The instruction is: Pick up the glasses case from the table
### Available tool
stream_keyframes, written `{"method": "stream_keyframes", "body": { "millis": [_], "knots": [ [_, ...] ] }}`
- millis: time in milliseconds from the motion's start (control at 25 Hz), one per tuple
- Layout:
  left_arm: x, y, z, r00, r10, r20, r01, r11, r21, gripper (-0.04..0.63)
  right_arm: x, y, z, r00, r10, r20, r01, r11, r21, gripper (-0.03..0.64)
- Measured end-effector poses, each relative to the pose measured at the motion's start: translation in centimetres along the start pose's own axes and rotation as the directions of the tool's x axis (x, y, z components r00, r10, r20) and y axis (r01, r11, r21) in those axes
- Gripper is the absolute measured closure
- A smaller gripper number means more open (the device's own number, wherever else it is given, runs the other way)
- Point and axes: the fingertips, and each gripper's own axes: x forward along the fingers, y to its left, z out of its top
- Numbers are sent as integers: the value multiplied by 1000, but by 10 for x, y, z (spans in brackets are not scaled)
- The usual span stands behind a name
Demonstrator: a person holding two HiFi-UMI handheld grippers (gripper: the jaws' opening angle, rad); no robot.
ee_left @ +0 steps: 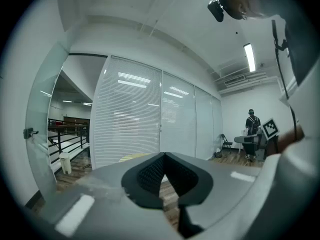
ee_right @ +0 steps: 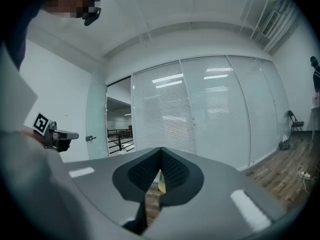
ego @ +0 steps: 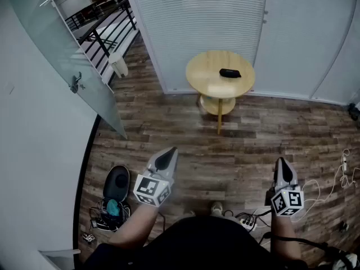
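While well apart from the glasses case (ego: 230,73), left claw (ego: 169,154) and right claw (ego: 282,164) near level, tips together, empty.

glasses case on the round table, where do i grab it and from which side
Probably mid-length, across its short width, from above. The case lies flat and alone on the table, long side running left-right in the head view, so both long edges are free.

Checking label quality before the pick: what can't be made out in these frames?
glasses case: head view, too small to tell whether shut or latched.
Same case, both gripper views: blocked by the left gripper and right gripper.
lower shelf of the table: head view, mostly covered by the tabletop.
floor clutter: head view, tangled, too small to identify.
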Motion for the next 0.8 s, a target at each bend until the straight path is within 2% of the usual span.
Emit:
{"method": "stream_keyframes", "body": {
  "millis": [400, 560, 800],
  "knots": [
    [38, -14, 10, 1000, -18, 14, 18, 1000, 9, 592, 17, -15, -9, 999, 12, -37, -11, 1000, 23, 609],
    [58, -19, 11, 1000, -18, 10, 17, 1000, 17, 592, 20, -30, -9, 1000, 25, -7, -25, 996, 85, 609],
    [99, -28, 9, 1000, -6, 16, 5, 1000, 25, 592, 45, -56, -11, 999, 45, -14, -44, 995, 87, 609]
  ]
}}
